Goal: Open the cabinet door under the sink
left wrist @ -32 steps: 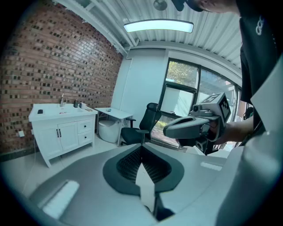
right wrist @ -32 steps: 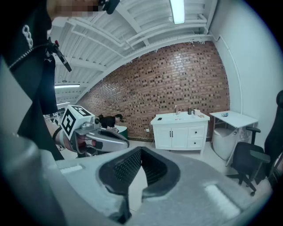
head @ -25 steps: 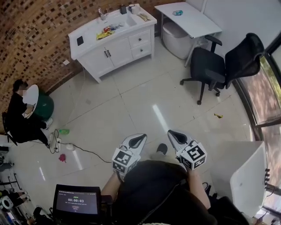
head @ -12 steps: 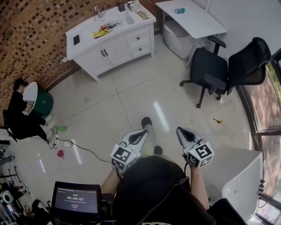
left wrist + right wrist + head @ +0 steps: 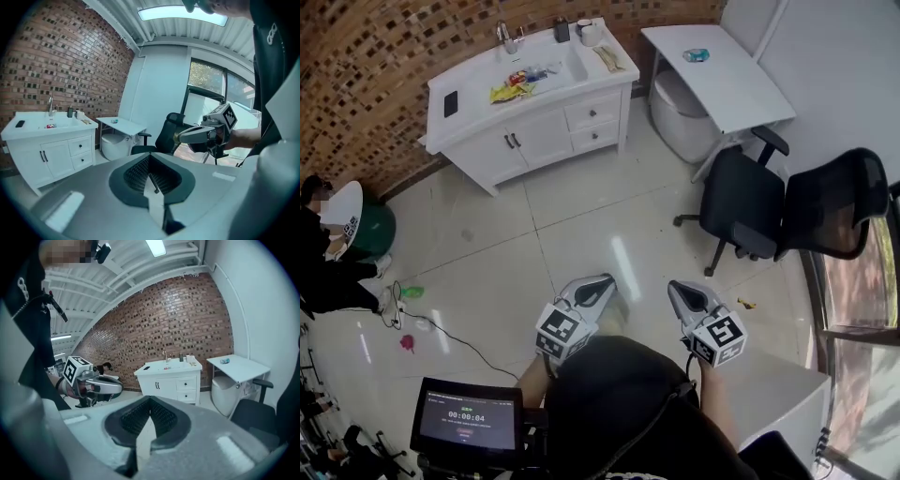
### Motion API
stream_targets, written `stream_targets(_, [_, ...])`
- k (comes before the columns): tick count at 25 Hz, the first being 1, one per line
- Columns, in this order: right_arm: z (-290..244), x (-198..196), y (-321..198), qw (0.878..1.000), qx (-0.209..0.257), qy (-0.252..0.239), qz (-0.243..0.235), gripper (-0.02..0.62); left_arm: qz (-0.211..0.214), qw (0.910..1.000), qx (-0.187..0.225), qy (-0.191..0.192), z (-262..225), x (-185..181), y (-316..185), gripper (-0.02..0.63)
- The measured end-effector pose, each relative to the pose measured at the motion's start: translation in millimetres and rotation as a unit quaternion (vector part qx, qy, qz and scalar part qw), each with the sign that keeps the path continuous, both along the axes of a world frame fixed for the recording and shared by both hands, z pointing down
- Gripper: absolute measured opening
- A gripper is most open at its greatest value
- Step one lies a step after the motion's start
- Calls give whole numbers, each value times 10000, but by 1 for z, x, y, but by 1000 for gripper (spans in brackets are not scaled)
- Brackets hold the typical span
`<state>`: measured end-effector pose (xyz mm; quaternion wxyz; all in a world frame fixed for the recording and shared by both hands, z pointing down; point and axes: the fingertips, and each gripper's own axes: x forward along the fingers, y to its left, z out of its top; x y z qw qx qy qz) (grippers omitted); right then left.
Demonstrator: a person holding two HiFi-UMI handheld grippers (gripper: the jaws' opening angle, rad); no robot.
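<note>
The white sink cabinet [image 5: 530, 117] stands against the brick wall at the top of the head view, its two doors [image 5: 514, 142] closed, with dark handles side by side. Two drawers [image 5: 592, 125] sit to their right. Both grippers are far from it, held low in front of the person's body. The left gripper [image 5: 602, 283] and the right gripper [image 5: 677, 289] are both shut and hold nothing. The left gripper view shows the cabinet [image 5: 49, 157] at far left beyond its shut gripper [image 5: 150, 160]. The right gripper view has the cabinet [image 5: 171, 383] straight ahead past its shut gripper [image 5: 150, 400].
A black office chair [image 5: 759, 211] and a white desk [image 5: 722, 75] with a white bin [image 5: 680, 103] under it stand to the right. A person [image 5: 323, 258] sits at the left by a floor cable [image 5: 441, 328]. A phone [image 5: 451, 103] and wrappers [image 5: 511, 89] lie on the countertop.
The head view has shifted: the cabinet now sits more central and slightly nearer, and the chair has slid down the frame. Both grippers keep the same shut pose in front of the body.
</note>
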<state>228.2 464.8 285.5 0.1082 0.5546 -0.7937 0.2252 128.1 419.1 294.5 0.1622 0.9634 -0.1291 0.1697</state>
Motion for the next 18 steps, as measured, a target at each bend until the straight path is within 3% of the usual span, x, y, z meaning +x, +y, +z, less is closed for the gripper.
stream_targets(7, [-14,52,-131,9997,56,221,-96,-8,-287,9993,155,202,-20,37,-130,17])
stream_targets(12, [3,40,-203,9970,-177,50,-758,-9,-887,9958,93,216,-20,35,-195,17])
stream_targets(18, [20,36,-324,9867,-109,-169,-1613,-9,-1525,9883,-38,-8,3,42,-273,17])
